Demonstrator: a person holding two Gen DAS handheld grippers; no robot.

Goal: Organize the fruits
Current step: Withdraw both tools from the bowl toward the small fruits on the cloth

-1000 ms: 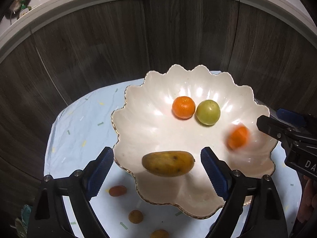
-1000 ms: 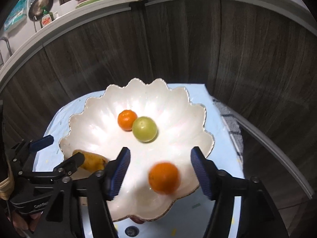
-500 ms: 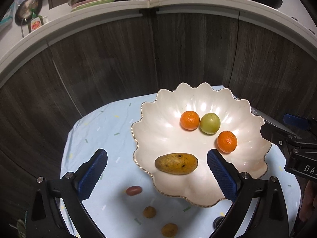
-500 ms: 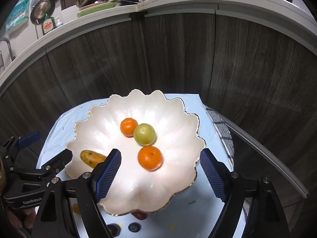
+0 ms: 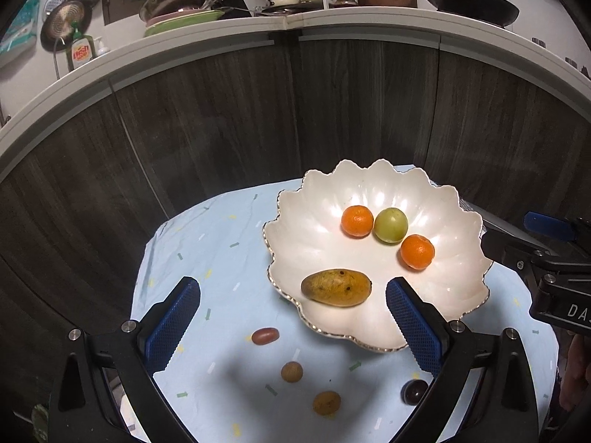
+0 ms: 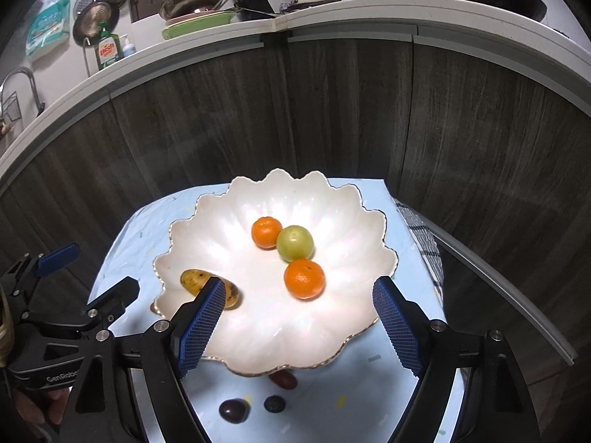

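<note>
- Blue ribbed pads on our left gripper (image 5: 291,326) stand at their widest with nothing between them; its jaws opened further over the last second, and it has drawn back from the scalloped white bowl (image 5: 295,221).
- Our right gripper (image 6: 295,326) is likewise spread and empty, its jaws having widened too.
- Since a second ago the mandarin (image 6: 304,278) that was blurred and rolling now sits still inside the bowl, touching the green fruit (image 6: 295,243), which touches a second mandarin (image 6: 266,232).
- The mango (image 5: 335,287) lies just inside the bowl's near rim.
- We judge both drops done; outside the bowl, on the pale blue cloth (image 5: 207,243), a red date (image 5: 265,336), two brown fruits (image 5: 291,371) and a dark one (image 5: 414,391) remain to be gathered.
</note>
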